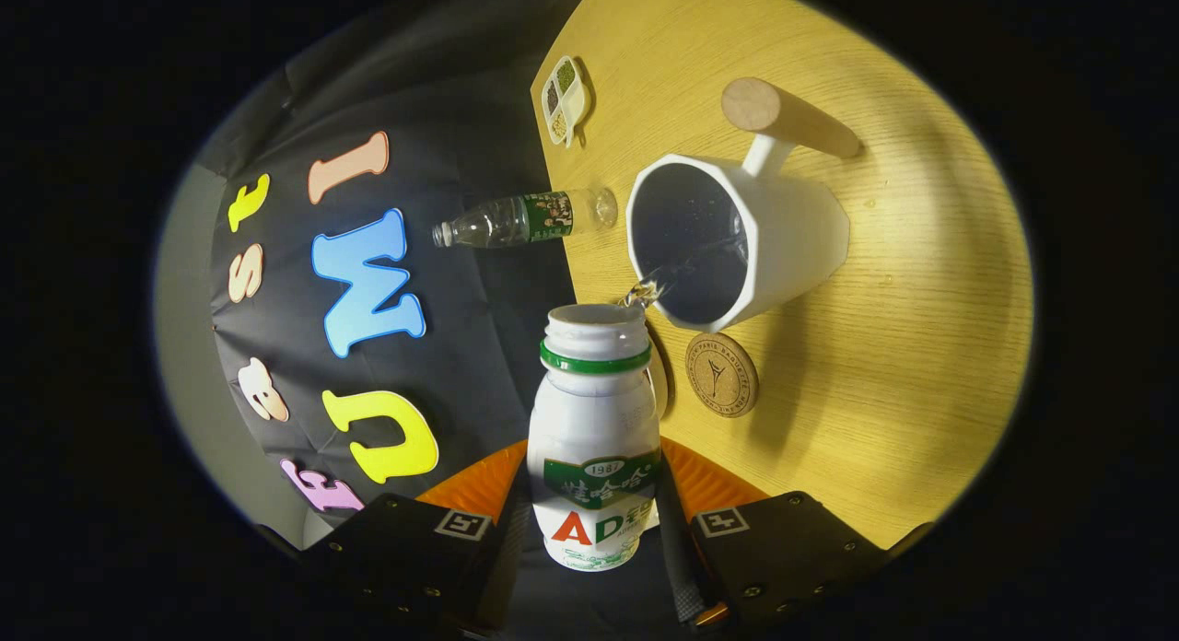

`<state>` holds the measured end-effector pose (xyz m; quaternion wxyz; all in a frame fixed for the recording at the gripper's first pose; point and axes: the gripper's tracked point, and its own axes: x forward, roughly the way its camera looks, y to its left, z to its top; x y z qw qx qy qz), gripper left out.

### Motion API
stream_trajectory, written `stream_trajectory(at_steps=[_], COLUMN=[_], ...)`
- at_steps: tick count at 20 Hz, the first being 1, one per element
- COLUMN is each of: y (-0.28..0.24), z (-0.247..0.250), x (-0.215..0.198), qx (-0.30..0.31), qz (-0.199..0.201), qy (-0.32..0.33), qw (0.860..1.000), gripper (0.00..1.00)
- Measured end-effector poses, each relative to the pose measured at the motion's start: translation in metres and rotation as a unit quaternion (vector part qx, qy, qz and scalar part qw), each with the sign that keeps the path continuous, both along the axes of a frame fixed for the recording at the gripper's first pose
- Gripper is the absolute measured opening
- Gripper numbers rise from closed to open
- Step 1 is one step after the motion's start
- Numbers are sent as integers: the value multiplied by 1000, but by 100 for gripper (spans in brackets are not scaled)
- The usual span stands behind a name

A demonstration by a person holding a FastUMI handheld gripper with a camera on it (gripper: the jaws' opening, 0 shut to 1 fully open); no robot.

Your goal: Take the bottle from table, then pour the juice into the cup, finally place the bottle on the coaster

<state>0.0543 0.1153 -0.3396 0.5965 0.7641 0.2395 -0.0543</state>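
step: pouring | tool (594,521) clamped bottle (594,438) at lower centre, stream entering cup (737,240) | next: right bottle, set on coaster (721,374) just below cup

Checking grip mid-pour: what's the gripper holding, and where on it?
The gripper is shut on the white juice bottle, fingers clamping its lower body at the label.
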Motion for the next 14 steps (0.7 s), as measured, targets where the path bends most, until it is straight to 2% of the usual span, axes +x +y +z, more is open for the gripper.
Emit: stream_trajectory(at_steps=[14], y=[-14], z=[4], x=[5], qx=[14], qz=[-22], qy=[0], qw=[1000], gripper=[66])
